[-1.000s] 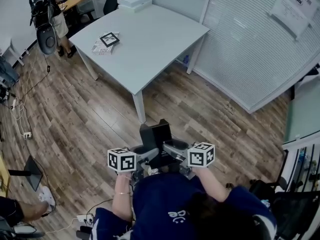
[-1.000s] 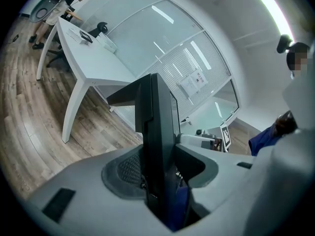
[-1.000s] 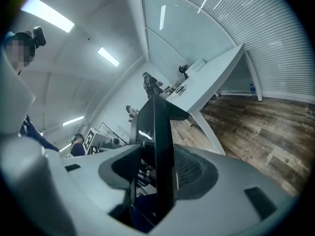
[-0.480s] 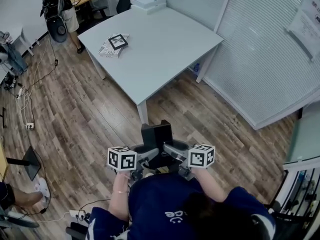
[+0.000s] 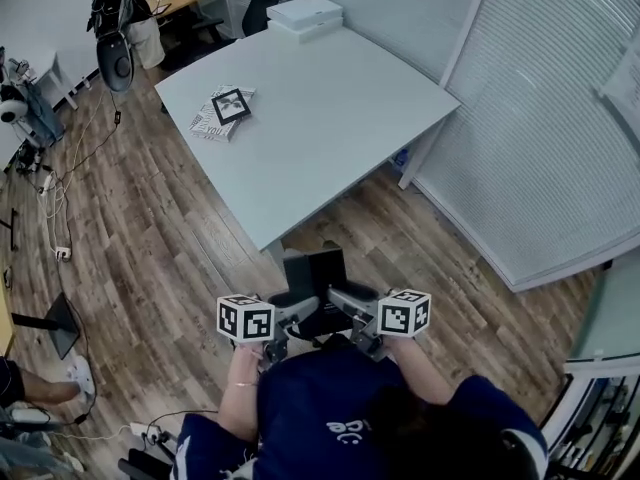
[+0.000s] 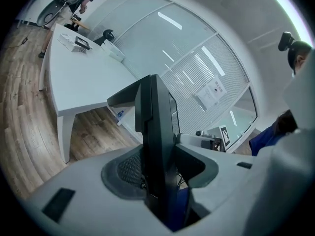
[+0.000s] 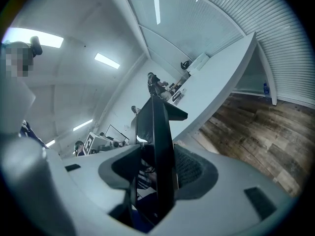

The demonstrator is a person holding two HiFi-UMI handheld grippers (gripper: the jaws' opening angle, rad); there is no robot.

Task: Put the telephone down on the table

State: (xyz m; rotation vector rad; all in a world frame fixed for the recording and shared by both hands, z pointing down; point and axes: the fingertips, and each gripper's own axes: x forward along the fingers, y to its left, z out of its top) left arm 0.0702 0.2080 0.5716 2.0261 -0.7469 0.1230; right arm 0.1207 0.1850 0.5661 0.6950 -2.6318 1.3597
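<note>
The black telephone [image 5: 312, 273] stands on edge in front of my body, over the wooden floor just short of the white table [image 5: 330, 108]. My left gripper [image 5: 290, 303] presses on its left side and my right gripper [image 5: 340, 301] on its right side. In the left gripper view the telephone [image 6: 155, 146] fills the gap of my left gripper [image 6: 157, 173], with both pads against it. The right gripper view shows the same: the telephone [image 7: 156, 146] is clamped in my right gripper [image 7: 157, 168]. The table's near corner lies just beyond the telephone.
A stack of printed papers with a square marker tile [image 5: 225, 113] lies on the table's left part, and white boxes [image 5: 308, 14] sit at its far corner. A person [image 5: 125, 18] stands at the back left. A glass wall with blinds [image 5: 560, 118] runs along the right. Cables [image 5: 50, 208] lie on the floor at left.
The table has come closer and lower in the head view, its near corner now almost at the telephone. Both grippers keep the same hold on the telephone.
</note>
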